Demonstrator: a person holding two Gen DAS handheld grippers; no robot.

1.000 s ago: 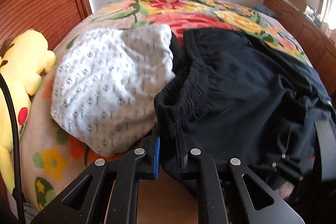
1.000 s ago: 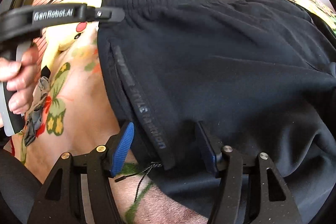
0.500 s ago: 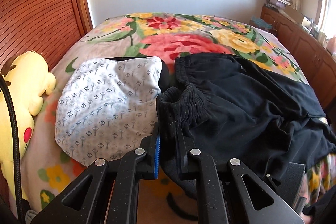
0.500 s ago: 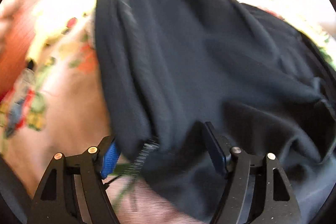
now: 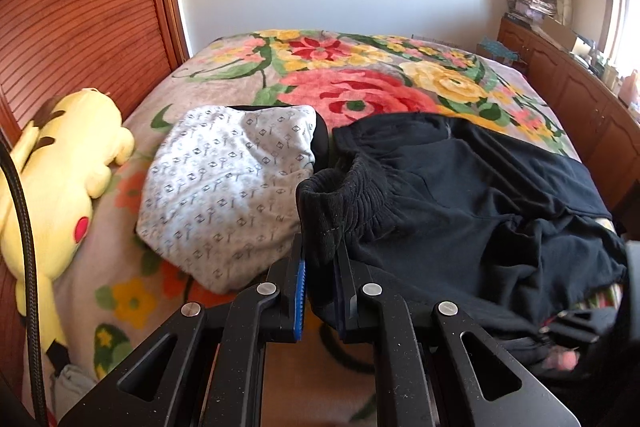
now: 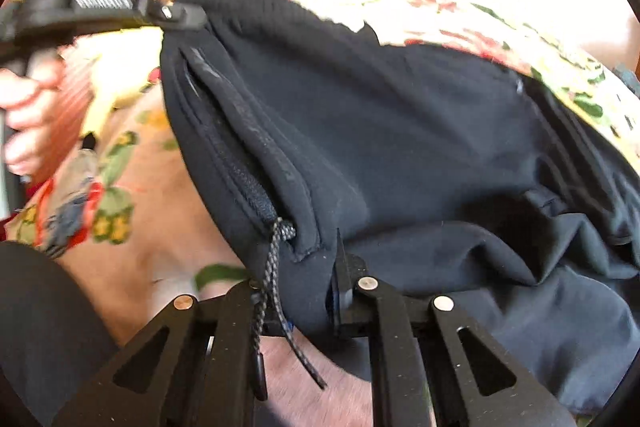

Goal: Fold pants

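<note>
Already both tongs grip the black pants (image 5: pixel 460 195), which lie bunched on the right side of the flowered bed (image 5: pixel 360 67), just beside a grey patterned pillow (image 5: pixel 228 187); the left tongs (image 5: pixel 320 279) are nearly shut on the ribbed waistband (image 5: pixel 344 203), and the right tongs (image 6: pixel 312 291) are closing with a fold of cloth near the zip pocket (image 6: pixel 240 163) pinched between them.

Several things could go wrong from here; the right tongs seem to hold a thick doubled fold rather than a clean edge, so a layer may slide out once the cloth takes weight; the pocket's drawcord (image 6: pixel 276 267) hangs over the right tongs' frame and could snag or tug the pocket open. Most of the garment looks crumpled, with the legs heaped at the right, so a lift may bring up a twisted shape that will not lie flat for folding. The pillow and the yellow plush toy (image 5: pixel 60 179) sit near on the left; a wide swing of cloth could drag or nudge them.
</note>
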